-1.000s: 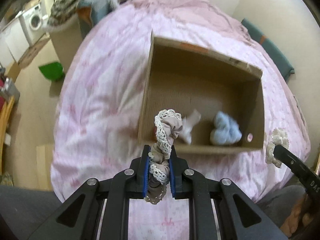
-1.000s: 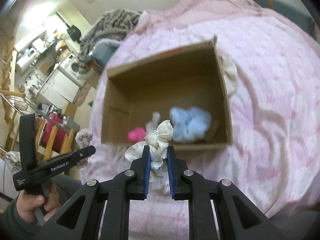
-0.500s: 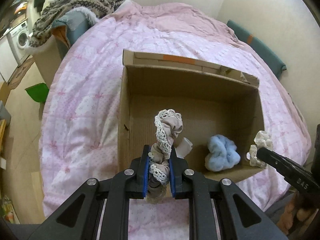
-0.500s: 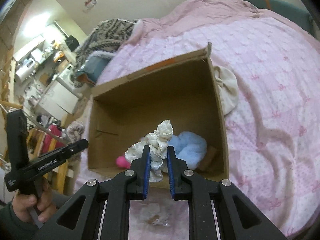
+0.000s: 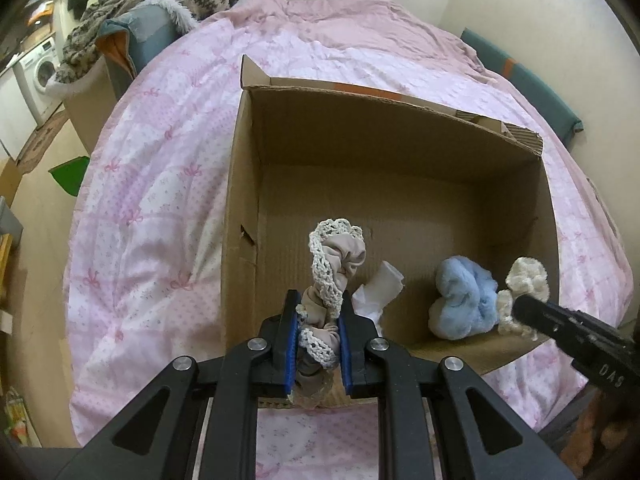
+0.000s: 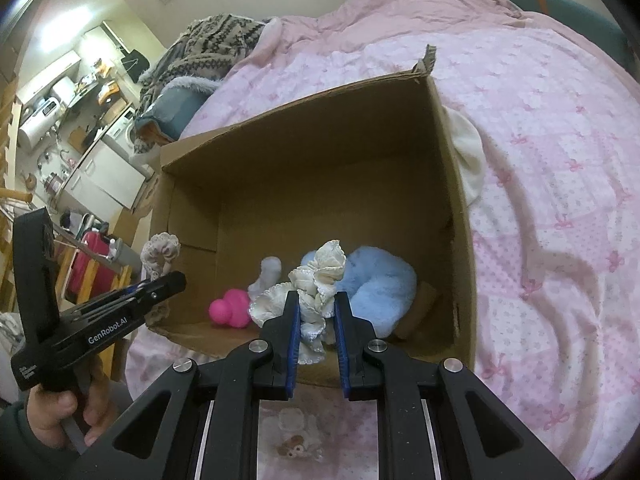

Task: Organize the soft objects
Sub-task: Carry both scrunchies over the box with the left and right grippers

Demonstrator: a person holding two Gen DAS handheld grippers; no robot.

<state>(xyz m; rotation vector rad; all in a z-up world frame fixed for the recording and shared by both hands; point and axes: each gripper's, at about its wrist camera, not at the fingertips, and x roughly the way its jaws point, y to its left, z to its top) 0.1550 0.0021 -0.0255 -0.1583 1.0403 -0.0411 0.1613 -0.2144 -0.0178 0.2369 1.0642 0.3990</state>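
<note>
Left gripper (image 5: pixel 318 334) jaws clamp a beige lace scrunchie (image 5: pixel 334 270); right gripper (image 6: pixel 316 330) jaws clamp a cream scrunchie (image 6: pixel 320 284), low centre. Released early, either could miss the cardboard box (image 5: pixel 360 148).

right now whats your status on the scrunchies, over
Left tongs shut on beige lace-trimmed scrunchie. Right tongs shut on cream satin scrunchie. Both over the open cardboard box. Nothing in the way.
</note>
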